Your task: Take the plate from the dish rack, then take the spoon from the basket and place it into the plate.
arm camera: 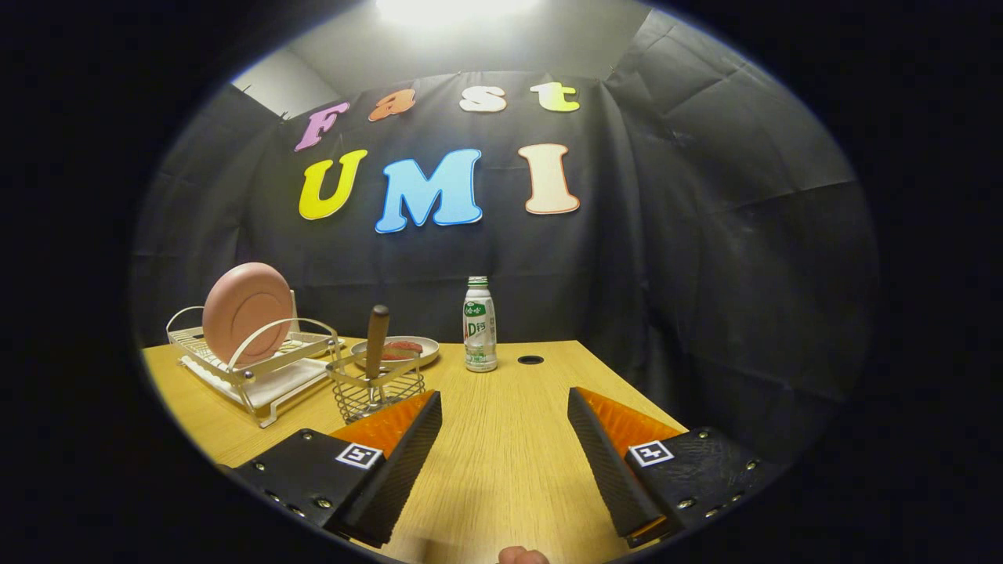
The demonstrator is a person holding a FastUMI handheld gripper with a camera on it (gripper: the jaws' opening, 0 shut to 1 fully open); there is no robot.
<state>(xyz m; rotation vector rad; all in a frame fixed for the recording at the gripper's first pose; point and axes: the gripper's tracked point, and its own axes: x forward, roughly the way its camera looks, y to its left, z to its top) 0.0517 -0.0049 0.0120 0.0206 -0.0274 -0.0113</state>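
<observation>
A pink plate [247, 312] stands upright on edge in a white wire dish rack [266, 372] on the wooden table, beyond and to the left of my fingers. Just ahead of my left finger stands a wire basket [378, 394] with a spoon in it; the spoon's brown wooden handle [377, 338] sticks straight up. My gripper [505, 406] is open above the table, its fingers wide apart with only bare tabletop between them.
A shallow dish [398, 350] with something reddish on it lies behind the basket. A white drink bottle [479, 325] stands beyond the fingers, near a round hole [530, 359] in the table [501, 454]. Black cloth walls close the back and right.
</observation>
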